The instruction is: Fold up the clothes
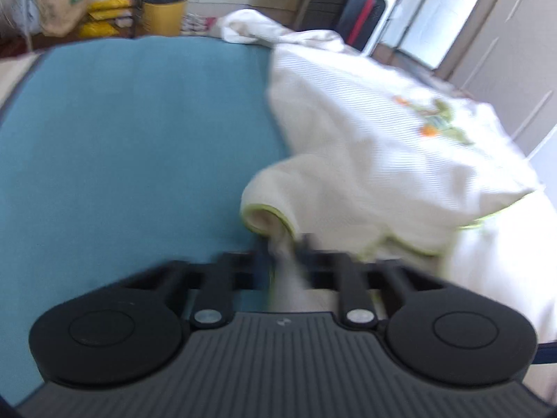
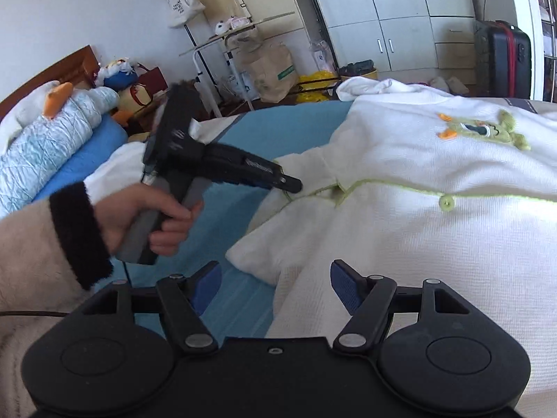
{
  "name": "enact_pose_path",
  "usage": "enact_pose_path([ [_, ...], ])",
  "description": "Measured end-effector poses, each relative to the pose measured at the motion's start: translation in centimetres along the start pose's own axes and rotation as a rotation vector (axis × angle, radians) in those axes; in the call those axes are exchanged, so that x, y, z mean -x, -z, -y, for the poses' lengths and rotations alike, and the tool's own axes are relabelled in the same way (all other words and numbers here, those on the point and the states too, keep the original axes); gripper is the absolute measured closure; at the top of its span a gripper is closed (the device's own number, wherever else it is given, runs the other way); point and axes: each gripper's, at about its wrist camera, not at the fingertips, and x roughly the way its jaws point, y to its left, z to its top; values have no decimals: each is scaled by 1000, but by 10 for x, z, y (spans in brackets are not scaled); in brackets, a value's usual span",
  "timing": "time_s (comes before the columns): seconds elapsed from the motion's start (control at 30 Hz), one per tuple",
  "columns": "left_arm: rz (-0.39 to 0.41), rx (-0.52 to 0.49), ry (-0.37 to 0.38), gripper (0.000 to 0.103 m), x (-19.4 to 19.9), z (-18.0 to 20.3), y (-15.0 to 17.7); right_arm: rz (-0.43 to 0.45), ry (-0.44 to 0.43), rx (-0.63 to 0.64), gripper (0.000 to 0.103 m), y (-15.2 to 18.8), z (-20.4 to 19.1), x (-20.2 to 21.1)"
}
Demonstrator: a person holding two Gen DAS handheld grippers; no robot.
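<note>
Garment (image 2: 400,188) on bed (image 2: 243,132); wardrobe (image 2: 393,17) behind

Bedroom, daylight from a tall window (image 1: 435,17) at right. White wall (image 2: 87,10); white wardrobe (image 2: 393,17) with drawers below. Dark suitcase (image 2: 504,55) with red stripe beside it. Metal rack (image 2: 222,41) holds a tote bag (image 2: 182,5); brown paper bag (image 2: 271,69) and yellow bags (image 2: 315,80) on floor. Yellow bin (image 1: 163,12) with black liner. Bed has blue sheet (image 1: 139,132), wooden headboard (image 2: 52,73), quilted pillow (image 2: 52,139).

Two tools, left (image 2: 290,185) and right (image 2: 275,287), one white garment (image 2: 417,181), one blue mat (image 1: 139,132), one suitcase (image 2: 508,59).
</note>
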Motion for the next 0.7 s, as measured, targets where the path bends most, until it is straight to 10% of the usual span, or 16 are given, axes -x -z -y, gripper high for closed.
enact_pose_path([
  [0.2, 166, 120, 35, 94, 61, -22, -8, -17, 53, -113, 29, -1, 32, 2],
  [0.43, 2, 200, -92, 87, 13, -35, 9, -42, 132, -152, 29, 0, 45, 5],
  [0.7, -39, 242, -90, 38, 65, -33, 20, -121, 89, -96, 29, -2, 44, 48],
])
